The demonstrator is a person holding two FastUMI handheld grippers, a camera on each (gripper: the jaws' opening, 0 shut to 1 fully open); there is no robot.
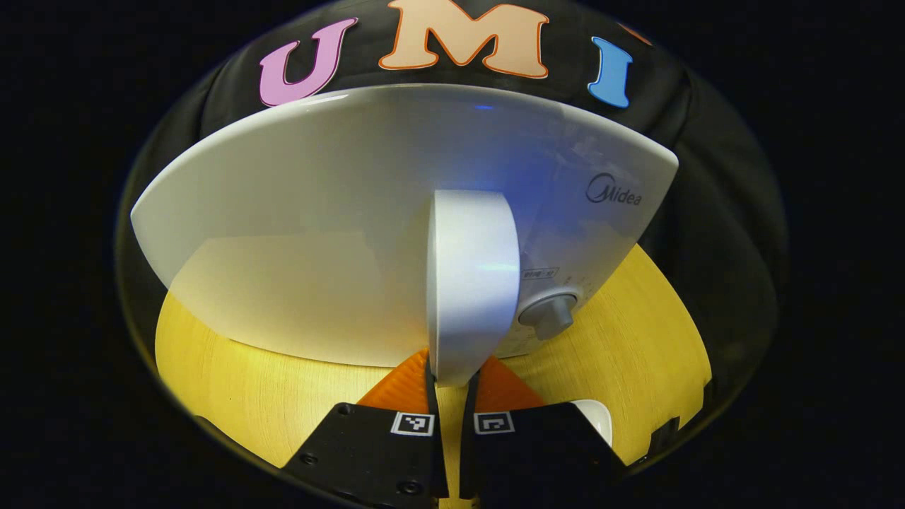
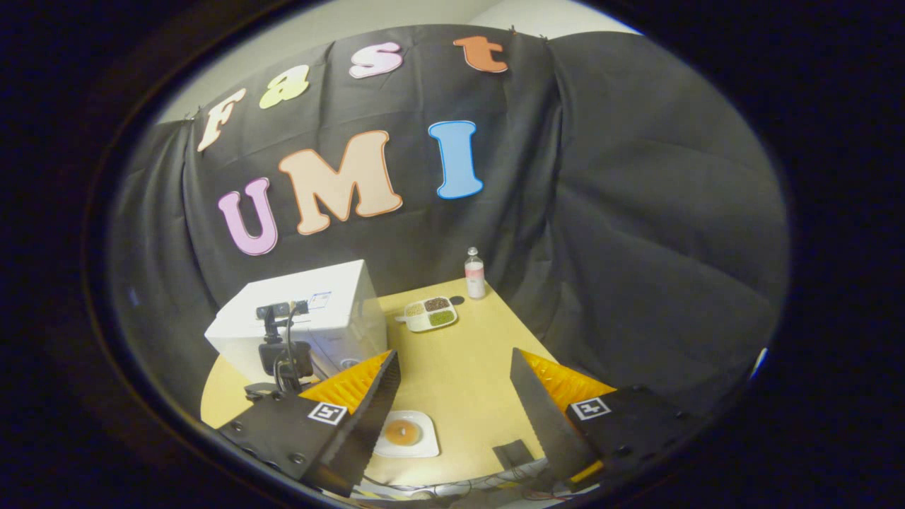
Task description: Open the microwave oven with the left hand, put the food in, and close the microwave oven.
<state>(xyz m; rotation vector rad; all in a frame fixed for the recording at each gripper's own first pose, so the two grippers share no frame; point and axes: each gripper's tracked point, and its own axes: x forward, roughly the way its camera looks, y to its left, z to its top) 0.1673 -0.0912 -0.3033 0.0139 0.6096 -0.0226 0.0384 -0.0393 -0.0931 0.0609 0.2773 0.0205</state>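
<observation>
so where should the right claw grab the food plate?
Probably by a rim edge of the white square plate, coming down from above: it lies flat on the table, so only its thin raised rim offers a hold. Keep off the round food in its middle. The right claw hangs open above it.

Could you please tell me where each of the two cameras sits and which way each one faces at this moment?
Left gripper view: rides the left tongs, close against the microwave front, its fingers pinching the door handle.
Right gripper view: rides the right tongs, raised above the table, looking down at the food plate, open fingers at the bottom.
Shared: microwave, table; the right view also shows the left tongs.
</observation>
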